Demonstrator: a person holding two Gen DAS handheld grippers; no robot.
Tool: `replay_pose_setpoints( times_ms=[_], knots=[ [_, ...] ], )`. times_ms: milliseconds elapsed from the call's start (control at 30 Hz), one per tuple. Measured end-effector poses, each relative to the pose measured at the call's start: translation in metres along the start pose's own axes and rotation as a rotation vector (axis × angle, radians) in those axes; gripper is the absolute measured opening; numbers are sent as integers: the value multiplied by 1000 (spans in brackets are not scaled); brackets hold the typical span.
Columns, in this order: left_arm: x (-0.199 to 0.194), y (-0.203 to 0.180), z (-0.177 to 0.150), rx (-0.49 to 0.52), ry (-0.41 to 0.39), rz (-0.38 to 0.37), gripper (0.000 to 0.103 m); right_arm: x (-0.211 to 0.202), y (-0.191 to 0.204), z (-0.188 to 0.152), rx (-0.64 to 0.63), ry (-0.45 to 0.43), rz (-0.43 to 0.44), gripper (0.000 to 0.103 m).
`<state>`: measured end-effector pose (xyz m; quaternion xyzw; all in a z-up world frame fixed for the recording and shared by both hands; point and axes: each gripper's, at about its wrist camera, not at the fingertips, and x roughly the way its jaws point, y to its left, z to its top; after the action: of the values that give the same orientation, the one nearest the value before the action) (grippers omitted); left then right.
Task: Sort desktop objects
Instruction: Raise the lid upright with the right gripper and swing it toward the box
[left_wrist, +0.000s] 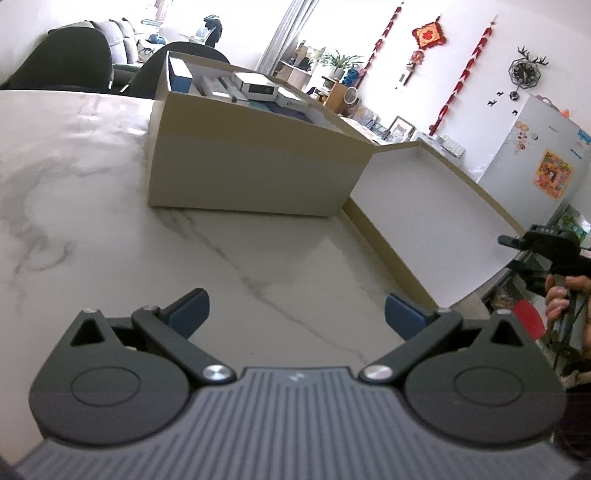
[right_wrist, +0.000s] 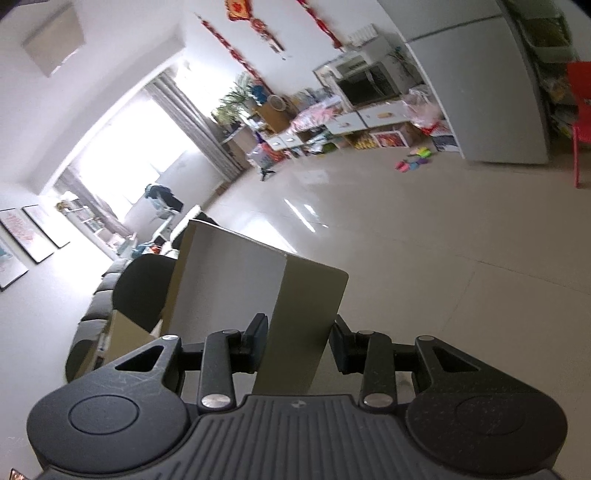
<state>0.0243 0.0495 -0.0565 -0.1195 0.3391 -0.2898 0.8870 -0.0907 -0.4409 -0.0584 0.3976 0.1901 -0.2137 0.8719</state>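
Box lid (right_wrist: 295, 325) clamped, open box (left_wrist: 255, 162) beyond

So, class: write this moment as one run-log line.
left tongs: open, empty, above table | right tongs: shut on box lid | box: open, packed

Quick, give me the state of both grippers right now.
Left gripper: open, nothing between its jaws, over the marble table.
Right gripper: jaws shut on the rim of the box lid.
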Motion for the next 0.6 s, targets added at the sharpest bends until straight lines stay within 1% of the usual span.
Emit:
replay_pose_setpoints(
  times_ms=[267, 467, 600],
  knots=[
    [-3, -2, 3, -7, -9, -21, 103, -25, 20, 4, -36, -23, 81, 39],
    [-3, -3, 7, -19, 3, -43, 103, -44, 37, 8, -80, -45, 139, 39],
    [-3, -8, 9, -10, 5, -57, 103, -57, 44, 10, -112, -66, 157, 39]
  ],
)
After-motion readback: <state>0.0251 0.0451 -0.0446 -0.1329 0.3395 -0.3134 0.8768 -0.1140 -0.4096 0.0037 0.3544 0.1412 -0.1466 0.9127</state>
